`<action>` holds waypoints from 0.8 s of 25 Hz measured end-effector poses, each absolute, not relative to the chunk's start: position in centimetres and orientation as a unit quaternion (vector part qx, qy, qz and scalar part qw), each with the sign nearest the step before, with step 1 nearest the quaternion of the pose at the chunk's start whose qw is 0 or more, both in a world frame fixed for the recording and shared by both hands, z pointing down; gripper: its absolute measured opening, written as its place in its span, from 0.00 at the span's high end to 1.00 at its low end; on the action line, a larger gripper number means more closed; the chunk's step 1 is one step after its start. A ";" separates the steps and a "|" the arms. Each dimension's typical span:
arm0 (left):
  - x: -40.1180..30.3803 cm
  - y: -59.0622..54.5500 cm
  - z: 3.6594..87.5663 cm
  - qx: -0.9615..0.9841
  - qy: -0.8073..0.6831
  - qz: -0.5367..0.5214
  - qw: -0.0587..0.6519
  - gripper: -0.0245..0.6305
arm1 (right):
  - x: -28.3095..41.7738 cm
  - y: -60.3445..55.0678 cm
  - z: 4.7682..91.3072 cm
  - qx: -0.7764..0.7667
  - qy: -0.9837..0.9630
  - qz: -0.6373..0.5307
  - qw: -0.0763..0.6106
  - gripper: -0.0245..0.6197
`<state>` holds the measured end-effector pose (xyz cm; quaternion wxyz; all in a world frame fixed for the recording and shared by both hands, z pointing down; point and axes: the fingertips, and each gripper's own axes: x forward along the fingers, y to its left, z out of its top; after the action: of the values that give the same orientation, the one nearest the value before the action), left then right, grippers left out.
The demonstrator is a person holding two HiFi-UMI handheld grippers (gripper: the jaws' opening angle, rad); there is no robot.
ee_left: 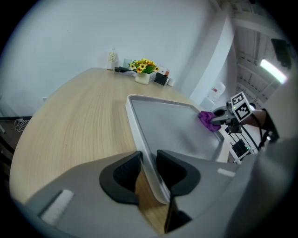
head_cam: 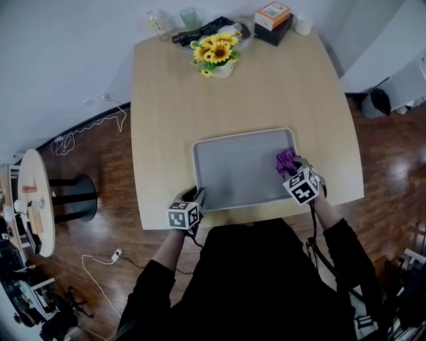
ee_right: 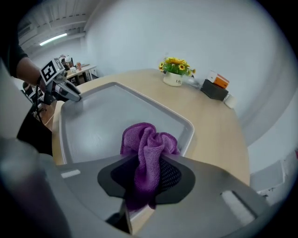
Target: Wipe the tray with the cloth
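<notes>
A grey tray (head_cam: pixel 239 170) lies on the wooden table near its front edge. My left gripper (head_cam: pixel 195 198) is shut on the tray's near-left rim (ee_left: pixel 145 158), one jaw on each side of the lip. The purple cloth (ee_right: pixel 149 148) is bunched between the jaws of my right gripper (head_cam: pixel 293 166), which is shut on it. The cloth (head_cam: pixel 286 160) rests on the tray's floor close to the right rim. In the left gripper view the cloth (ee_left: pixel 208 120) and my right gripper (ee_left: pixel 215 117) sit at the tray's far right edge.
A pot of sunflowers (head_cam: pixel 217 52) stands at the table's far side, with an orange-topped box (head_cam: pixel 273 18), a white cup (head_cam: pixel 303 24), a bottle (head_cam: pixel 157 22) and a dark object (head_cam: pixel 203 30). A round side table (head_cam: pixel 34 200) stands left on the wood floor.
</notes>
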<state>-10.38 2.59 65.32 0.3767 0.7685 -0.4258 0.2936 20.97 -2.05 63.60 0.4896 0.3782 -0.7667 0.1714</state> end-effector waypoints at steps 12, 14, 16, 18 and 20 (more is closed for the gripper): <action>-10.6 2.9 64.7 0.767 -0.436 0.237 0.406 0.81 | 13.1 -2.1 63.7 0.346 -0.799 0.163 0.464 0.82; -10.9 3.3 63.8 0.774 -0.433 0.215 0.409 0.81 | 8.6 -1.9 63.7 0.323 -0.815 0.149 0.458 0.82; -11.7 3.6 62.8 0.780 -0.428 0.198 0.411 0.81 | 3.8 -1.6 63.6 0.299 -0.828 0.141 0.453 0.82; -12.8 4.1 62.1 0.786 -0.419 0.192 0.412 0.81 | -1.0 -1.0 63.7 0.269 -0.840 0.133 0.451 0.82; -14.2 4.8 61.8 0.789 -0.411 0.194 0.413 0.81 | -5.5 0.2 63.7 0.236 -0.852 0.121 0.452 0.82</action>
<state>-14.21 4.77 61.85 0.4133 0.7888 -0.4114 0.1943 -5.48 0.15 63.73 0.4522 0.2361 -0.8516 0.1208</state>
